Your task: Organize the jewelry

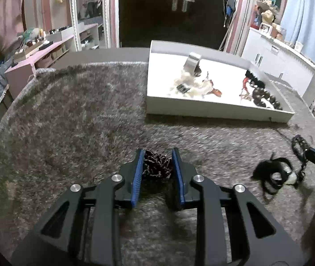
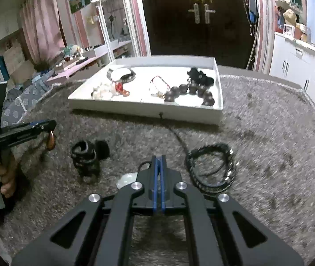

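Shaggy grey rug (image 1: pixel 79 115), white tray (image 1: pixel 215 110) at 1 o'clock of left gripper (image 1: pixel 157 161). Clamped on dark bead chain (image 1: pixel 156 166). Right gripper (image 2: pixel 159 161) pinched together on black cord (image 2: pixel 143 165).

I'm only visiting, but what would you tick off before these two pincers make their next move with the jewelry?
1. Left gripper clamped on the brown bead strand: ok.
2. Right gripper shut, apparently pinching the black cord: ok.
3. White tray has bare floor for more pieces: ok.
4. Bead strand fully off the rug: cannot tell.
5. Everything put away: not ok. A black coil and a braided loop lie on the rug.
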{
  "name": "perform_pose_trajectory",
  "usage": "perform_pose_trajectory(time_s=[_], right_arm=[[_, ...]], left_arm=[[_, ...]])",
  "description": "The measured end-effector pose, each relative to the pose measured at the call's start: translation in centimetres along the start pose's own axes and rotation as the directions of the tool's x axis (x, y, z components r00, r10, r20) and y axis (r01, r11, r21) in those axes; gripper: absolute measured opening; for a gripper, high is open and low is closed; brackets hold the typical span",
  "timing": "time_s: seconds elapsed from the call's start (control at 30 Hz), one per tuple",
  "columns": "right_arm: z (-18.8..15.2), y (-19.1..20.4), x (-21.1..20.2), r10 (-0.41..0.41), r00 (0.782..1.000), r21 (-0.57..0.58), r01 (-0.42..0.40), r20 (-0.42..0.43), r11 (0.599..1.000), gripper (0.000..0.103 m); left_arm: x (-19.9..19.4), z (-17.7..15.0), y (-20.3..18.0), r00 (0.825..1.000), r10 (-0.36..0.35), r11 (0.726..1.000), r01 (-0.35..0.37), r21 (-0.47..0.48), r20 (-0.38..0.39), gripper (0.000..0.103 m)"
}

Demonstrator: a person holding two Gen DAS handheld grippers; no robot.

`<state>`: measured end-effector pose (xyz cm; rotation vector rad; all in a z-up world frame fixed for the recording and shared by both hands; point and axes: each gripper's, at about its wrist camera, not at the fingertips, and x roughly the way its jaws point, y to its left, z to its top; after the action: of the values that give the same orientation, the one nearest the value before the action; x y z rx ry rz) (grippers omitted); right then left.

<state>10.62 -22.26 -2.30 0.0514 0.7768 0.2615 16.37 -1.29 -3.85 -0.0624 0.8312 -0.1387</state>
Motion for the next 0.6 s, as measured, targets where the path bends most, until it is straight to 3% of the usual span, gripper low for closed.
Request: perform_pose_trajectory(time_s=[0.27, 0.6], right_arm=[[2.4, -0.7, -2.7, -0.011, 0.996, -0.014, 0.013, 0.084, 1.000, 0.001], [5.9, -0.9, -4.1, -0.015, 0.986, -0.042, 0.022, 0.164, 0.999, 0.001]], left_arm=[[-3.3, 1.5, -1.3, 0.997, -0.012, 0.999, 0.009, 0.042, 0.072, 0.024], [-4.3, 4.6, -3.2, 0.993, -0.022, 0.995, 0.011, 0.100, 0.119, 0.024]])
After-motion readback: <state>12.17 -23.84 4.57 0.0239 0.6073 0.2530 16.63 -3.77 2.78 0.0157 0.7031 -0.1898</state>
